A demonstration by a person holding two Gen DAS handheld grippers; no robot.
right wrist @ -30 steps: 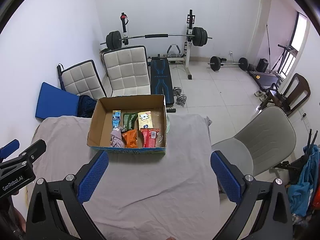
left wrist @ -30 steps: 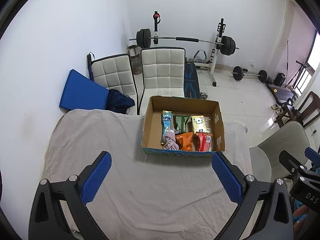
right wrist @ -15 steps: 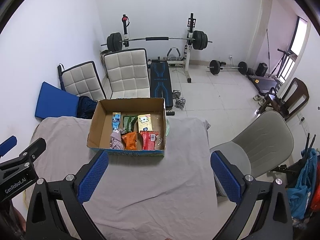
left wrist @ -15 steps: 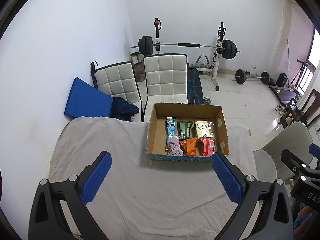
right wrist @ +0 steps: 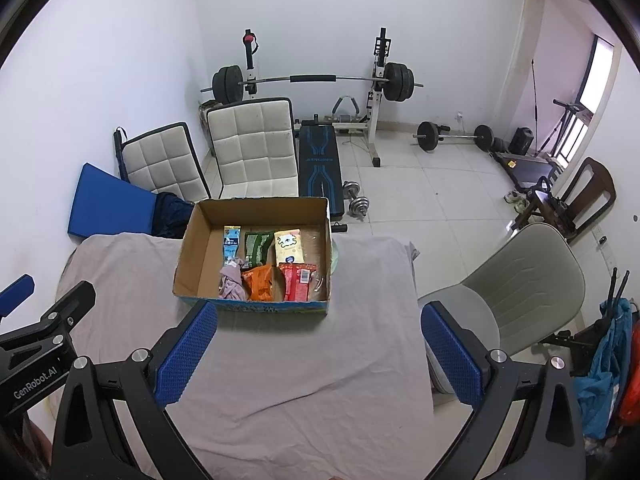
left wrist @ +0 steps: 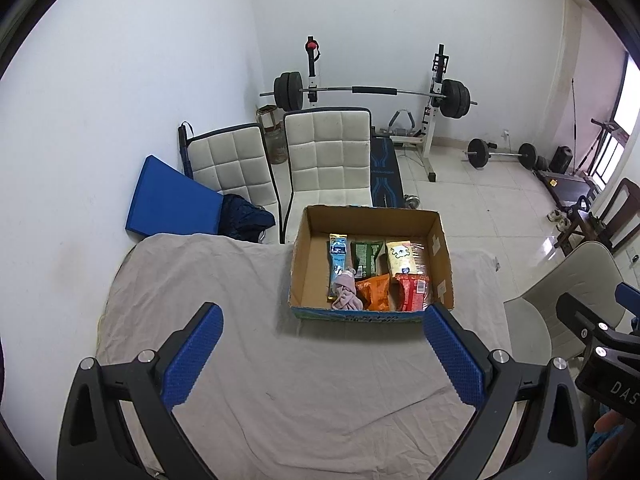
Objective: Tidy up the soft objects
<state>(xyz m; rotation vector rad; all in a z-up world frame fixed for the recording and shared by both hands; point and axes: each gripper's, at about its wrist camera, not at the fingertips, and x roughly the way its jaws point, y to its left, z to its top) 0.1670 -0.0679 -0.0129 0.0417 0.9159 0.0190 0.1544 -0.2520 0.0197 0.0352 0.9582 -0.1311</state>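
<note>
Both cameras have pulled back and up a bit over the last second, so the cardboard box (left wrist: 370, 264) now sits further ahead of your tongs and more of the far side of the room shows. Nothing inside it has shifted that I can see.

Your left tongs (left wrist: 320, 346) are spread wide with nothing between the blue pads, and the right tongs (right wrist: 318, 344) are the same, wide apart and empty. Both hang over the cloth-covered tabletop (left wrist: 312, 396), well short of the box.

The soft stuff is all in that box, straight ahead of both tongs: a pinkish crumpled cloth (left wrist: 347, 295) near the front wall, an orange pouch (left wrist: 375, 291) just beside it, a red packet (left wrist: 412, 290), a green packet (left wrist: 365, 256), a long blue sachet (left wrist: 338, 258) and a pale yellow pack (left wrist: 401, 258).

My guess on handling: the cloth is light and floppy, so pinch a bunched fold in the middle, not an edge, or it'll just trail. The packets look crinkly and a bit slick, so I'd grab a sealed end seam and squeeze gently. The box walls crowd the front row, so come in from above.
</note>
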